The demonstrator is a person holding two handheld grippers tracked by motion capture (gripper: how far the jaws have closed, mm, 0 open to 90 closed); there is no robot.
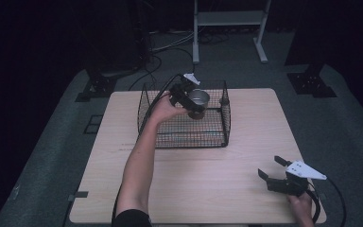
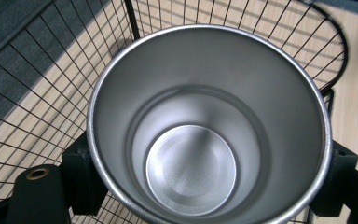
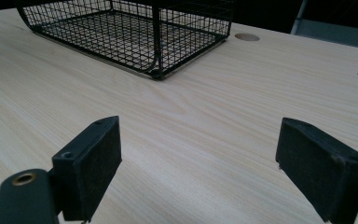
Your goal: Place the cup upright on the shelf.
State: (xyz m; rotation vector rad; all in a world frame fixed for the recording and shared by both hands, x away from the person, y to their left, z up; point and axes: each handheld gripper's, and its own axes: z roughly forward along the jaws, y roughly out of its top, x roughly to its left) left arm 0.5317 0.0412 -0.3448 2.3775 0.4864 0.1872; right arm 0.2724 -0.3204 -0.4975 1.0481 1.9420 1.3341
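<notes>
— Down at the near right corner of the pale wooden table (image 1: pixel 194 189), what's that hand doing?

— It holds the right gripper (image 1: pixel 270 167) low over the bare wood, black with a grey three-cornered plate on top and a cable looping off behind it. Its two black jaws stand wide apart with nothing between them. From the right gripper view you see only wood grain in the gap (image 3: pixel 200 154).

— And the other arm?

— On the left a bare forearm (image 1: pixel 139 165) reaches from the near edge up toward the middle of the table. That hand (image 1: pixel 163 109) carries the left gripper (image 1: pixel 194 109) over the black wire mesh basket (image 1: pixel 217 139).

— Is it holding anything?

— Yes, a round brushed-steel cup (image 1: pixel 199 98). The jaws are clamped on its sides, one pad (image 2: pixel 81 172) pressed against each flank just below the rim. The cup (image 2: pixel 205 130) is empty; you look straight down to its flat bottom.

— Is the cup resting in the basket?

— It is above the basket's far half, inside the line of the walls. Whether it touches the mesh floor I can't tell.

— And past the table?

— Grey floor, then the white legs of a frame (image 1: pixel 229 28) and some dark cables (image 1: pixel 170 47) lying near it.
</notes>
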